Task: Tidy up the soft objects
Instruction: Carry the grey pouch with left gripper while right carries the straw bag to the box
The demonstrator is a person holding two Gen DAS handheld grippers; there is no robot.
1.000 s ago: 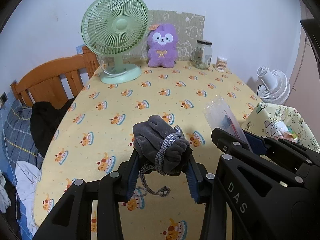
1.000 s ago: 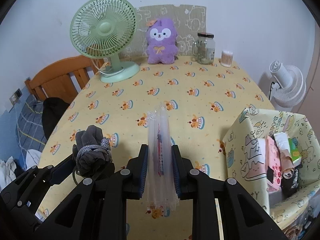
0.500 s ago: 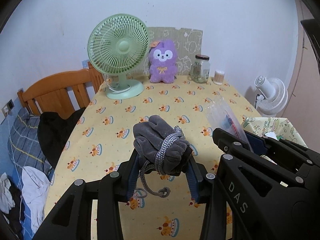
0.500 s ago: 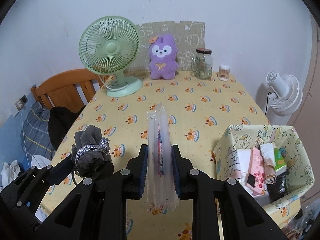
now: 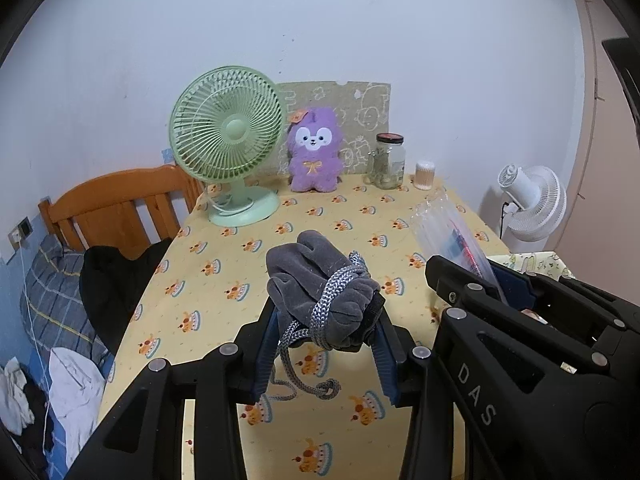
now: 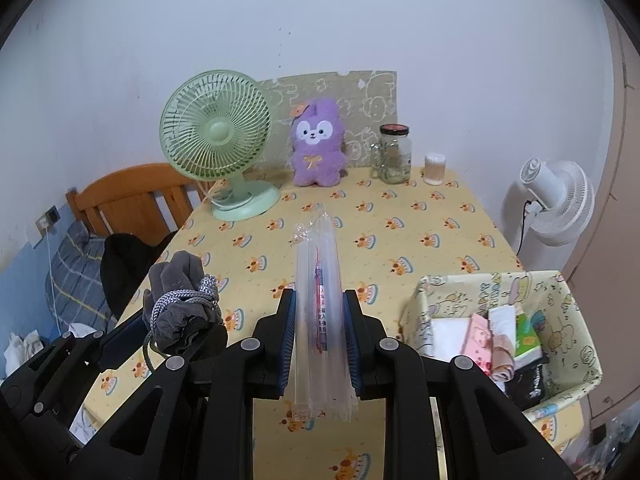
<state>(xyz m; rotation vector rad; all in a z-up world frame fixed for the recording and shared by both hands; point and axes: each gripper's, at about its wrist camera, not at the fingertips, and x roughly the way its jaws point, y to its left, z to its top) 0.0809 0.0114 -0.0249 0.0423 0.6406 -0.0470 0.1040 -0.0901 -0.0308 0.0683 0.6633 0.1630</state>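
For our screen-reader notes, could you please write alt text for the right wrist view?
The right hand-held gripper is shut on a clear packet above a yellow table. To its left, the left hand-held gripper holds a grey pouch; a patterned box of small items sits at right, a green fan and purple plush behind.

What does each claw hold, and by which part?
Left claw: grey velvet drawstring pouch, gripped across its cord-wrapped lower bunch. Right claw: clear flat plastic packet, pinched by its faces near the lower half.
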